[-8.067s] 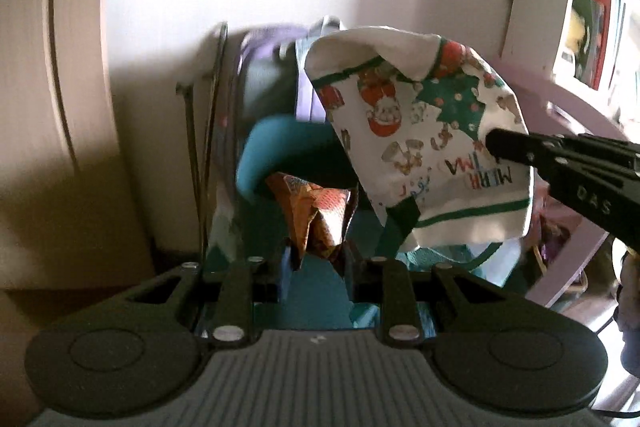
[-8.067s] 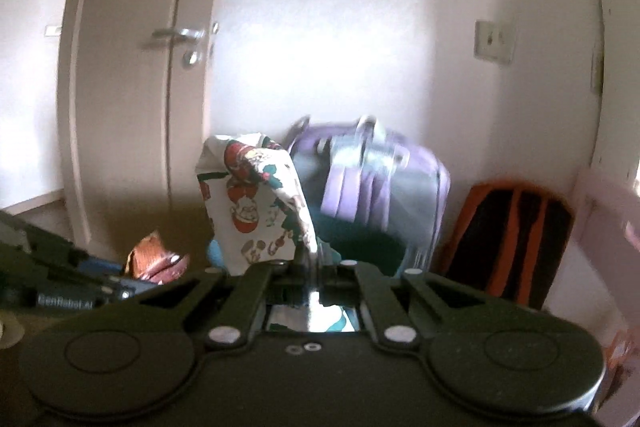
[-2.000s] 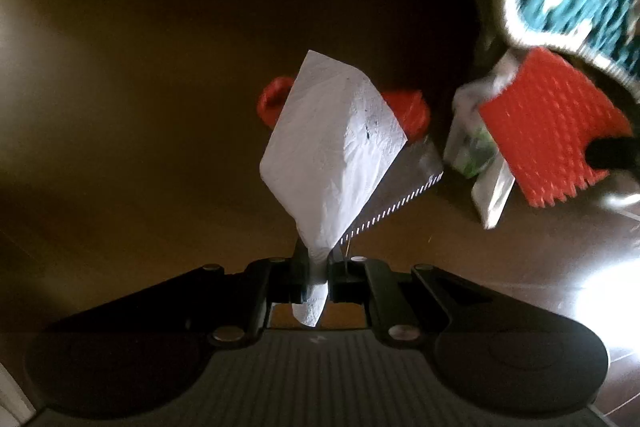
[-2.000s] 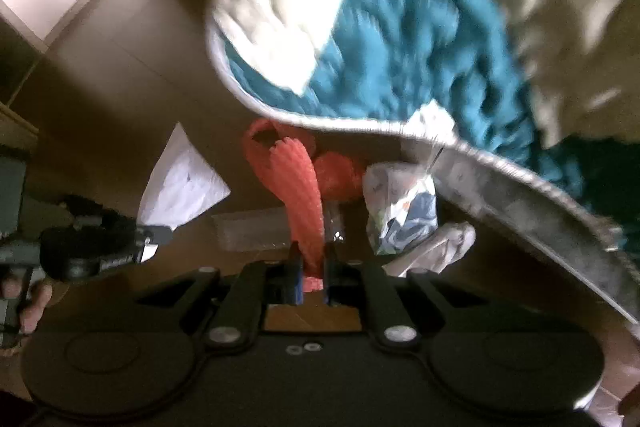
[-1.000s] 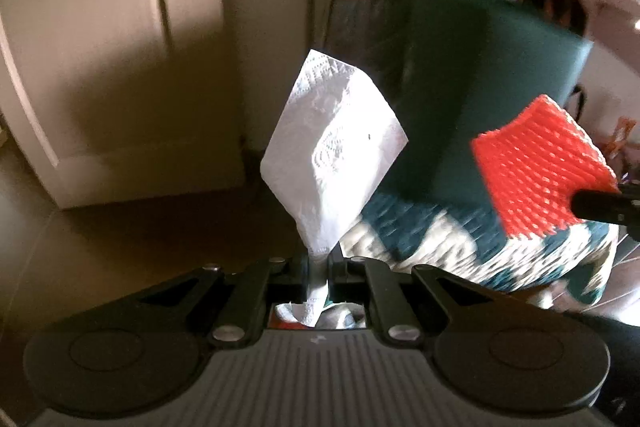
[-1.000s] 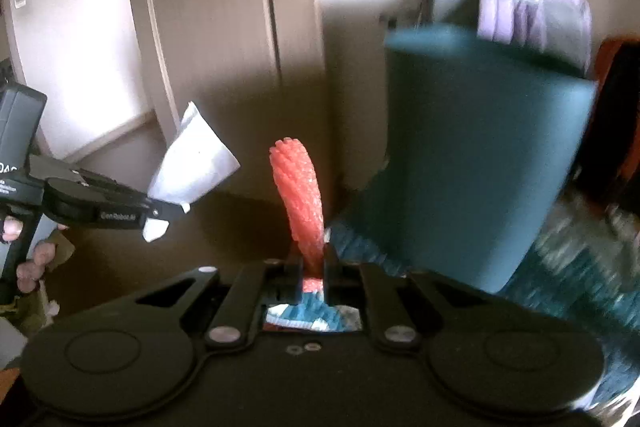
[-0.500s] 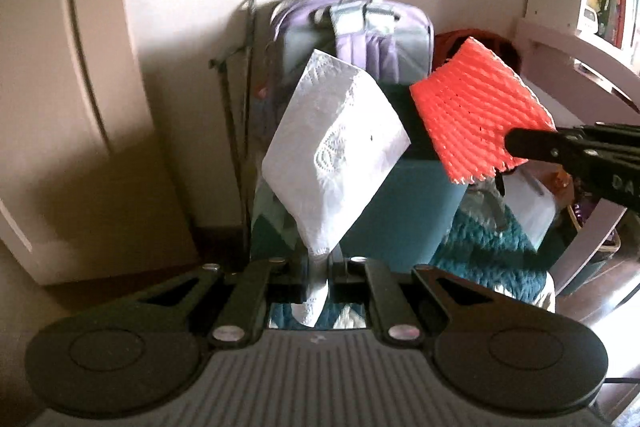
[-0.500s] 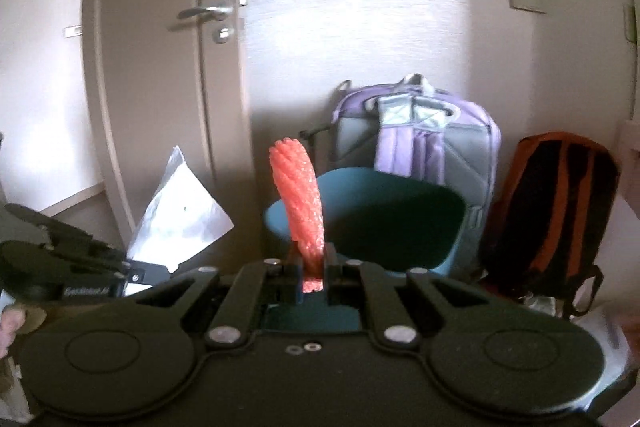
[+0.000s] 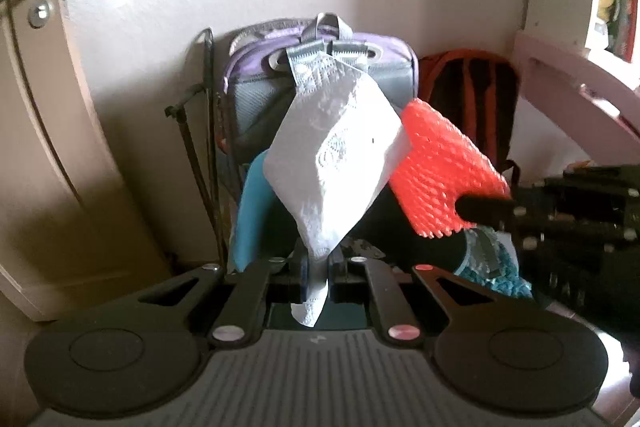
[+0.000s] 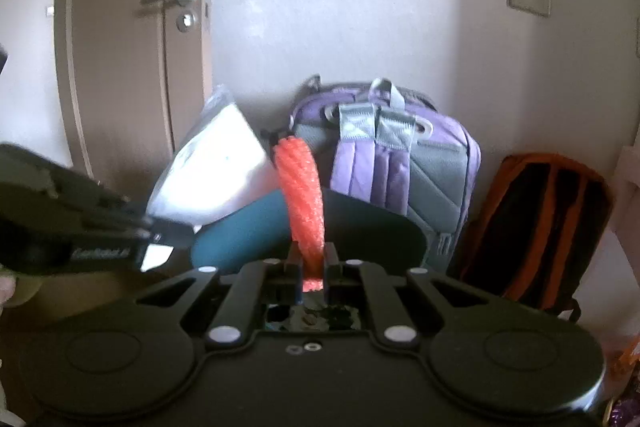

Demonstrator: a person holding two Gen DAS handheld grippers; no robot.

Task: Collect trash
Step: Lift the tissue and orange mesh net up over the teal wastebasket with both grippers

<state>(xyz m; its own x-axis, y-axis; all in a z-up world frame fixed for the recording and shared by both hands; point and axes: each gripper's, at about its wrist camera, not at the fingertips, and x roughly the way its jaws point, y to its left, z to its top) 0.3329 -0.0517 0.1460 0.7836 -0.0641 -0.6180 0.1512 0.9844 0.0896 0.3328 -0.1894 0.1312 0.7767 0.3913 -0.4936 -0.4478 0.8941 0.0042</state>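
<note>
My left gripper (image 9: 319,269) is shut on a white paper napkin (image 9: 336,163) and holds it up over a teal bin (image 9: 250,223). My right gripper (image 10: 311,261) is shut on a red foam net sleeve (image 10: 302,187) that stands upright above the teal bin (image 10: 360,227). In the left wrist view the red sleeve (image 9: 442,173) and the right gripper (image 9: 484,207) come in from the right, beside the napkin. In the right wrist view the left gripper (image 10: 160,231) with the napkin (image 10: 216,175) comes in from the left. The bin's inside is hidden.
A purple and grey backpack (image 10: 396,155) and an orange and black backpack (image 10: 536,223) lean on the wall behind the bin. A door (image 10: 128,47) with a metal handle is at the left. A pink shelf unit (image 9: 576,67) is at the right.
Both grippers have moved closer to the bin and to each other. The red sleeve now sits right next to the napkin. Both grips are unchanged.
</note>
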